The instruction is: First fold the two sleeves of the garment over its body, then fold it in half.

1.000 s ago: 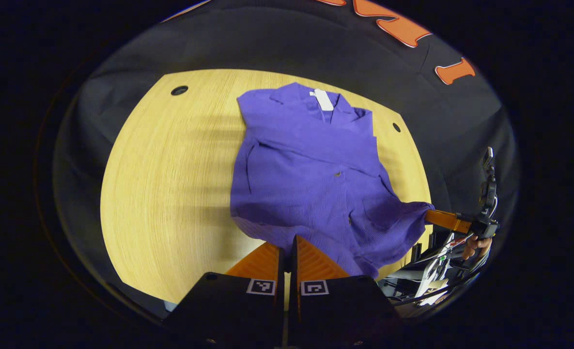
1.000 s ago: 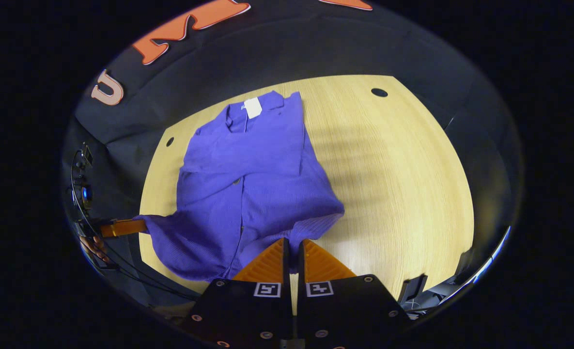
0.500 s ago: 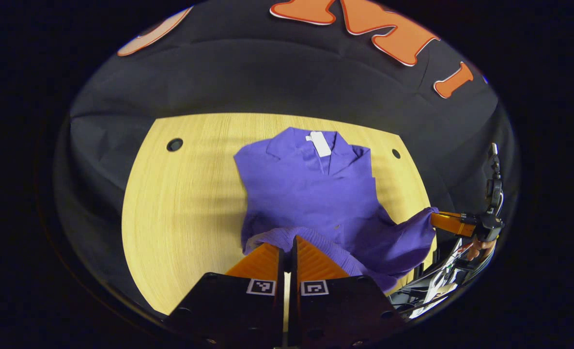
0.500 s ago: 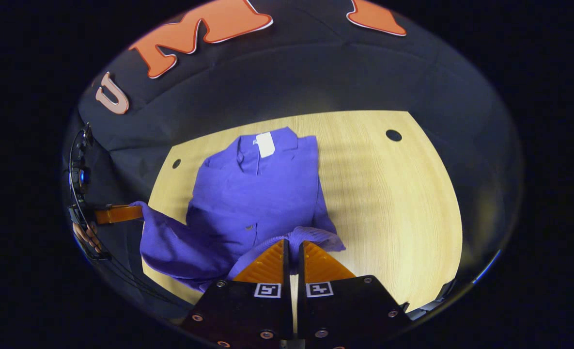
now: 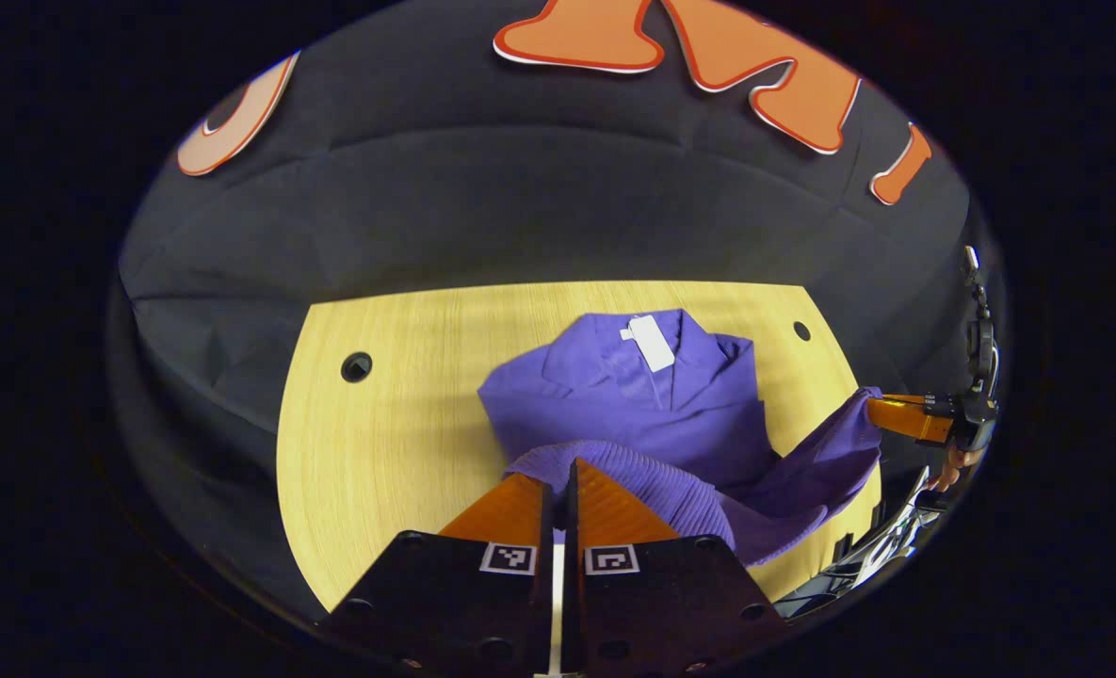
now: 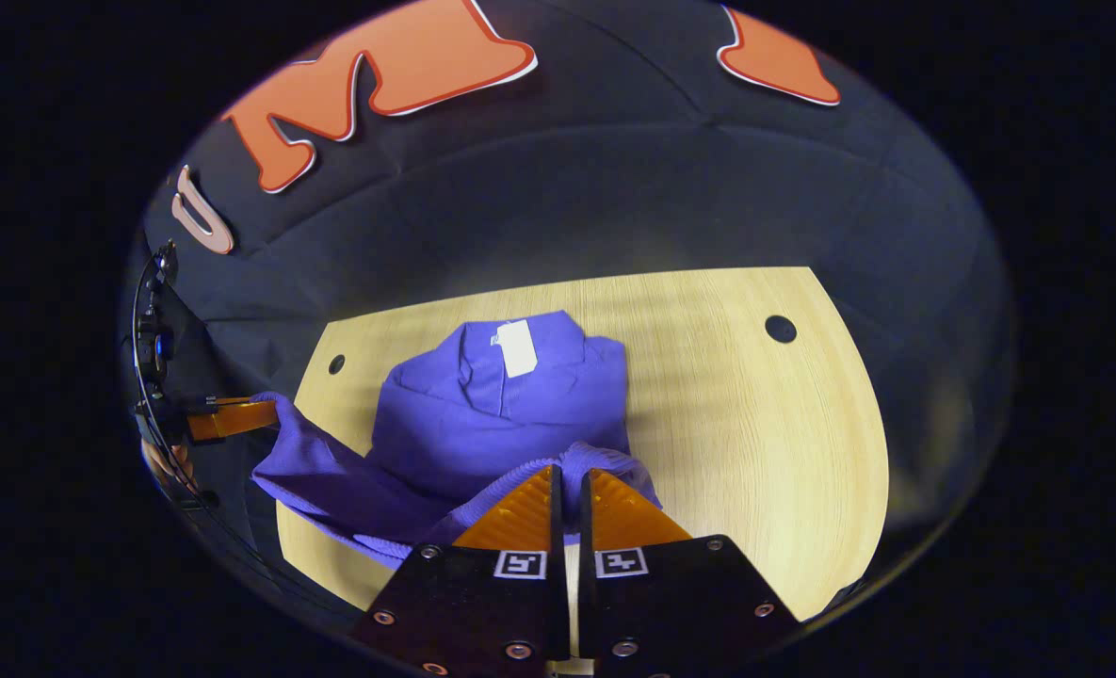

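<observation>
Purple garment (image 5: pixel 652 405) lies on the bench (image 5: pixel 397 424), its hem pinched by the left gripper (image 5: pixel 558 471) and right gripper (image 6: pixel 569 476), both closed on it

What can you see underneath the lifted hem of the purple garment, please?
Under the raised hem, held by both grippers, lies the garment's upper body with its white tag. The folded sleeves and the table beneath are covered.

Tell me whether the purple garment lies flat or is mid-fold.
Mid-fold: both grippers hold the purple garment's hem raised toward its collar.
</observation>
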Tool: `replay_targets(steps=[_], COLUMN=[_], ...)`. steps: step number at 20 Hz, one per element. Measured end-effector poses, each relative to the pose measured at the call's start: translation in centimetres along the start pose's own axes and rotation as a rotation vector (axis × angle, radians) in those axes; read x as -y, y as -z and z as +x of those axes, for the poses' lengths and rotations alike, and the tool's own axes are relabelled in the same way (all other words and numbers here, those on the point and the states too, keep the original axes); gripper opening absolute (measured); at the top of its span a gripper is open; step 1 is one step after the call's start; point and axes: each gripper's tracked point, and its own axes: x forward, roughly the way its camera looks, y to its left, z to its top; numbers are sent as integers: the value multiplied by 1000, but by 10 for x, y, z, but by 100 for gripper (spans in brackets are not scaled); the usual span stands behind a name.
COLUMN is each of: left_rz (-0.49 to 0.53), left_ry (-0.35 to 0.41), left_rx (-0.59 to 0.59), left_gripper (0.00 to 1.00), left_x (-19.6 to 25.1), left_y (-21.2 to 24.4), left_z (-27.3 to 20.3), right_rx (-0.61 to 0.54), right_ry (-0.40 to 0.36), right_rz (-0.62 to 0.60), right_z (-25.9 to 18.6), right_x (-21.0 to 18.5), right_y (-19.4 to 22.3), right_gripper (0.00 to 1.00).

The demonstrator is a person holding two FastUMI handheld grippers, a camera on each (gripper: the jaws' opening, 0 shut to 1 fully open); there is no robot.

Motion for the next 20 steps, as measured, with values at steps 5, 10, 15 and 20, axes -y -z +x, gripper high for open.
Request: replay_targets(steps=[5,10,15,20], left_rz=[72,102,114,158], left_ry=[-117,-222,-281,-410], left_rx=[73,173,265,478], left_gripper=[5,5,13,29], left_x=[-20,-32,-47,-59], left_y=[-46,-78,-98,-141], left_z=[27,50,73,46], right_rx=[22,42,155,264], right_ry=[10,1,22,62], right_rz=[24,67,86,64], right_z=[31,66,95,89], right_x=[0,-4,0,13], right_y=[-41,-64,-88,-107], right_gripper=[4,4,7,17])
